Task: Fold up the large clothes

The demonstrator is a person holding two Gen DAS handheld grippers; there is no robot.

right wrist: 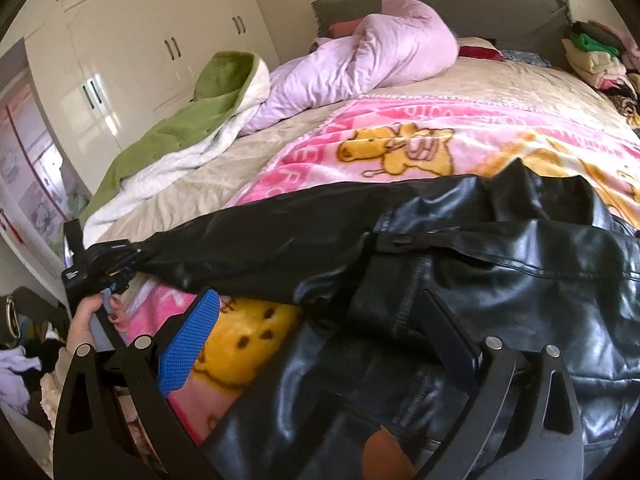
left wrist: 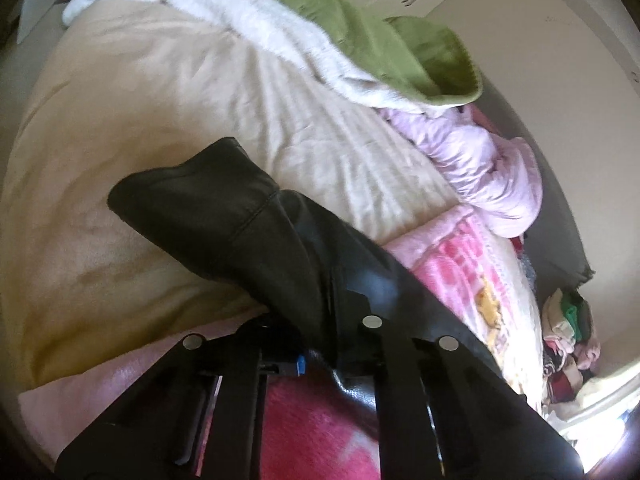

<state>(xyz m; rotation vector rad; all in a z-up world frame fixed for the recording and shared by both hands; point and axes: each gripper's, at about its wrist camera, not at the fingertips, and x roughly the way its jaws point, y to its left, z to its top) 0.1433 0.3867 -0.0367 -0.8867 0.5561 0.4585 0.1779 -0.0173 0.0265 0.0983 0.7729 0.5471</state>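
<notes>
A black leather jacket [right wrist: 500, 264] lies across the pink cartoon blanket [right wrist: 400, 136] on the bed. One sleeve [right wrist: 248, 240] stretches left to my left gripper [right wrist: 114, 264], which is shut on the sleeve's end, with a hand [right wrist: 82, 320] on its handle. In the left wrist view the sleeve [left wrist: 224, 208] drapes forward over the left gripper [left wrist: 316, 344] and hides its fingertips. My right gripper [right wrist: 320, 300] is open over the jacket's body. Its blue pad [right wrist: 188, 344] stands clear at the left, and its right finger [right wrist: 452, 332] pokes into a fold of leather.
A green and white fleece blanket [right wrist: 192, 120] and a bunched lilac duvet [right wrist: 360, 60] lie at the far side of the bed. Folded clothes [right wrist: 596, 56] are stacked by the grey headboard [right wrist: 500, 4]. White wardrobes [right wrist: 132, 48] stand behind, and loose clothes [right wrist: 20, 364] lie on the floor at the left.
</notes>
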